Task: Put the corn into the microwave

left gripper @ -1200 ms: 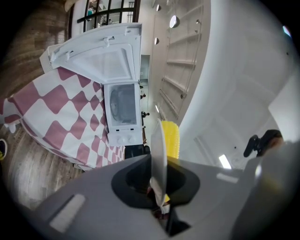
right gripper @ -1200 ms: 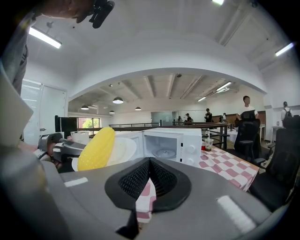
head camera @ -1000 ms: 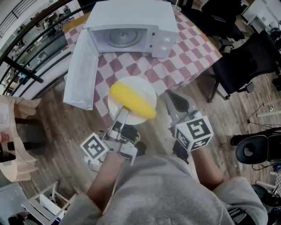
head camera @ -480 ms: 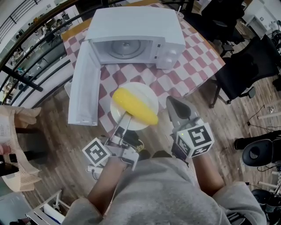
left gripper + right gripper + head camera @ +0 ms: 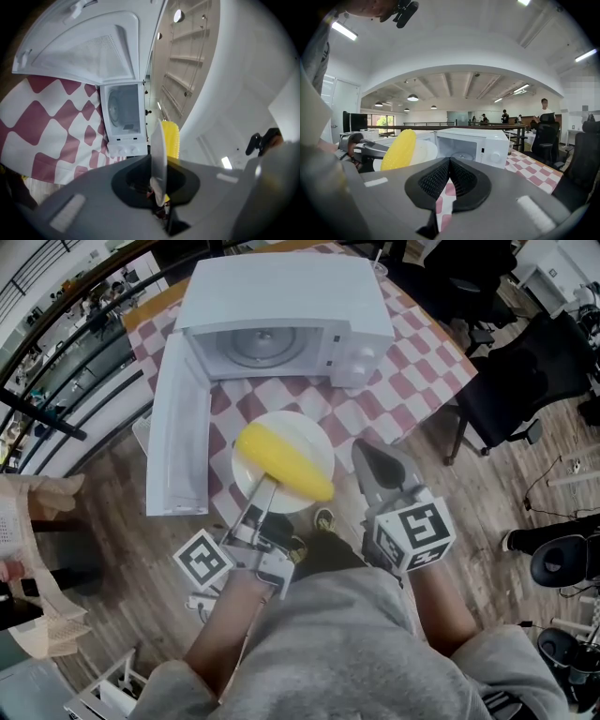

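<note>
So the left gripper [image 5: 266,484] stays clamped on the plate [image 5: 307,430] rim, with the corn [image 5: 281,460] lying on it mid-frame. The open microwave [image 5: 281,296] up top is closer than a second ago. The right gripper [image 5: 370,457] is pinched shut and empty. Loading looks close.

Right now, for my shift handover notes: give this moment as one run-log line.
left tongs: shut on plate rim | corn: on plate | right tongs: shut, empty | microwave: door open
</note>
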`<state>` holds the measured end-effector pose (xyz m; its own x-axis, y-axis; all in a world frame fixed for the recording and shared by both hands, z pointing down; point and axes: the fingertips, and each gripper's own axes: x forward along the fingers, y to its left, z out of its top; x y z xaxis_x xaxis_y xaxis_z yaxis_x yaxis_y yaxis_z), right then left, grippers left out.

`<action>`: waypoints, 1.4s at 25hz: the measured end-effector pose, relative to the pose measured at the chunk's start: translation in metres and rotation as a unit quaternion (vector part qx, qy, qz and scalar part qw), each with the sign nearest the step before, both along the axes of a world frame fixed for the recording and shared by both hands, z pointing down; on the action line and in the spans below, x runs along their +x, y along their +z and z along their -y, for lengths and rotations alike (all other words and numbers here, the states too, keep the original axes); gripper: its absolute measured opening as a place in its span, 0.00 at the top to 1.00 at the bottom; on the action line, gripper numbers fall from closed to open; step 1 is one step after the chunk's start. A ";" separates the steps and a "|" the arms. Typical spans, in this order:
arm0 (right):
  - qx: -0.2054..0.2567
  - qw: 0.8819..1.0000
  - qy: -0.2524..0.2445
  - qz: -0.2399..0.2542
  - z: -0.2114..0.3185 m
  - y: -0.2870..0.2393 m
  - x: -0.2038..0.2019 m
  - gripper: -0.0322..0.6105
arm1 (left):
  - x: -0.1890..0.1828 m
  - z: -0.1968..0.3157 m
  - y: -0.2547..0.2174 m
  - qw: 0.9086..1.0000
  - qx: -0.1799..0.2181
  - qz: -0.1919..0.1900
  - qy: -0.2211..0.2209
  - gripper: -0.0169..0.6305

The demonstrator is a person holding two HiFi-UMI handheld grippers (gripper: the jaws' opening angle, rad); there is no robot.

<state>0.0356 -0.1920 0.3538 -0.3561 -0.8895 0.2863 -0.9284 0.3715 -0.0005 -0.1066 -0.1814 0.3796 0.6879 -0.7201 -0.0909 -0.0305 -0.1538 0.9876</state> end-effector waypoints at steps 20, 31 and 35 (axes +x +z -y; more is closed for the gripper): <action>0.004 0.999 -0.033 0.009 0.075 0.004 0.005 0.95 | 0.005 0.064 0.007 0.999 -0.001 0.007 -0.035 0.94; -0.004 0.998 -0.056 0.015 0.122 0.013 0.014 0.95 | 0.010 0.107 0.023 0.998 -0.018 0.016 -0.062 0.94; -0.007 0.998 -0.061 0.019 0.137 0.015 0.016 0.95 | 0.012 0.122 0.027 0.997 -0.022 0.023 -0.068 0.94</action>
